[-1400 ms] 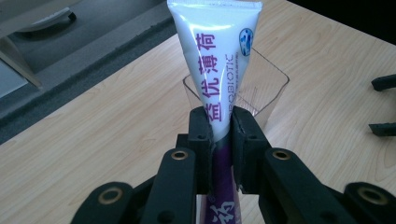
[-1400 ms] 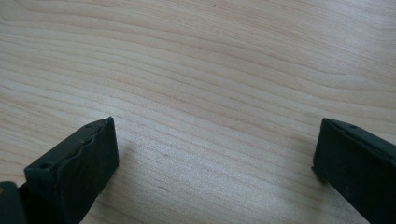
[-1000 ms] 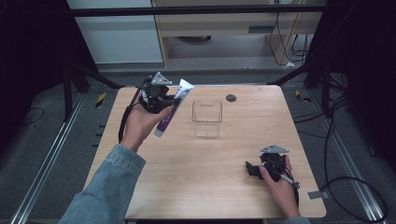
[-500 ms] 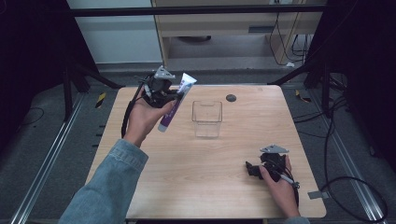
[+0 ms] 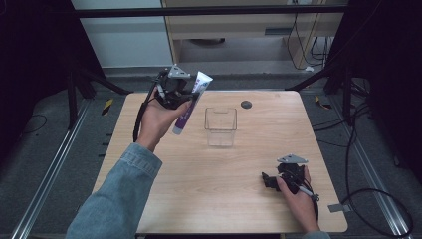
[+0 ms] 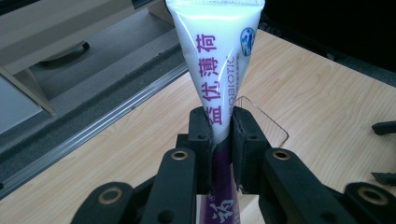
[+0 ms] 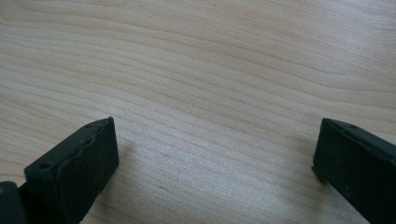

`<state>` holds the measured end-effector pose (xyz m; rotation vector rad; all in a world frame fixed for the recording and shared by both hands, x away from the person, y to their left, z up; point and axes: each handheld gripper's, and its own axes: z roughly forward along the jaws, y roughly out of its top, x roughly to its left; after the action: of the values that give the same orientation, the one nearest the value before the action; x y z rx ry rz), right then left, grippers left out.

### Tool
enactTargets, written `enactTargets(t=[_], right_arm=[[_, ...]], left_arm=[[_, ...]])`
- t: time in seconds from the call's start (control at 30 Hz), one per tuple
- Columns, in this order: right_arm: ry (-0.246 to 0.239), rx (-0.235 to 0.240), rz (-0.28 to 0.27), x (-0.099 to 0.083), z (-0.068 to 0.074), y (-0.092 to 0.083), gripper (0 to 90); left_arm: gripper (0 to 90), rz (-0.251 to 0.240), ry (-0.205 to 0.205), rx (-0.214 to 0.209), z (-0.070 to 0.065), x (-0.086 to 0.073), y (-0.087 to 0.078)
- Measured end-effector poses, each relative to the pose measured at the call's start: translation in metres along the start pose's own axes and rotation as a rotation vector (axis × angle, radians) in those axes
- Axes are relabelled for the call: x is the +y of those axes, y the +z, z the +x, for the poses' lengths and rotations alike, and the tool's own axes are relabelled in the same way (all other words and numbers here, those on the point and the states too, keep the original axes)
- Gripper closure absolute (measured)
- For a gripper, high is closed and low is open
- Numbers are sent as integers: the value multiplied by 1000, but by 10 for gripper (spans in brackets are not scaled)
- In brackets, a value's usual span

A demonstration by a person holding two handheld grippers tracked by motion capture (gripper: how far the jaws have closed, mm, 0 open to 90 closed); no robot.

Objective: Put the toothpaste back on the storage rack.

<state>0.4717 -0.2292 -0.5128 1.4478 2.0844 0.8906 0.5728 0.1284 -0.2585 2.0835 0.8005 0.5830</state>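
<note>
The toothpaste tube [image 5: 188, 105], a soft plastic tube with a white flat crimped end, a purple lower body and purple lettering, is held up in the air by our left tool [image 5: 175, 93]. We take the clear, open-topped, square plastic container [image 5: 220, 126] as our landmark: the tube hangs just to its left and above the level of the light wooden surface [image 5: 189, 189], tilted, with the white crimped end up and leaning towards the container's far edge and the purple end down towards our left hand [image 5: 154, 119].

In the left gripper view we see the tube [image 6: 219, 70] squeezed between the two black jaws of the left tool [image 6: 220, 135], which are closed narrowly on the tube around where white gives way to purple; the white end rises beyond them and the purple part runs back below. Behind the tube we make out the container's thin clear rim [image 6: 261, 112].

Our right tool [image 5: 278, 180] rests low at the surface well to the right of and nearer to us than the container, in our right hand [image 5: 298, 196]. In the right gripper view its jaws stand wide apart, with bare wood grain between them [image 7: 215, 130] and nothing held.

A small dark round disc [image 5: 246, 104] lies on the surface just beyond the container's far right corner.
</note>
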Motion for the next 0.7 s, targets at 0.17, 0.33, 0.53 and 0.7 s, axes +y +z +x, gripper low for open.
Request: enactTargets(t=[0.17, 0.33, 0.53, 0.7], right_arm=[[1, 0, 1, 0, 0, 0, 3], [-6, -4, 0, 0, 0, 0, 3], [-5, -4, 1, 0, 0, 0, 3], [-4, -3, 0, 0, 0, 0, 3]], left_arm=[[794, -6, 10, 4, -4, 6, 4], [794, -18, 15, 5, -6, 12, 12], [794, -25, 13, 3, -7, 17, 23], [794, -35, 17, 18, -8, 23, 32]])
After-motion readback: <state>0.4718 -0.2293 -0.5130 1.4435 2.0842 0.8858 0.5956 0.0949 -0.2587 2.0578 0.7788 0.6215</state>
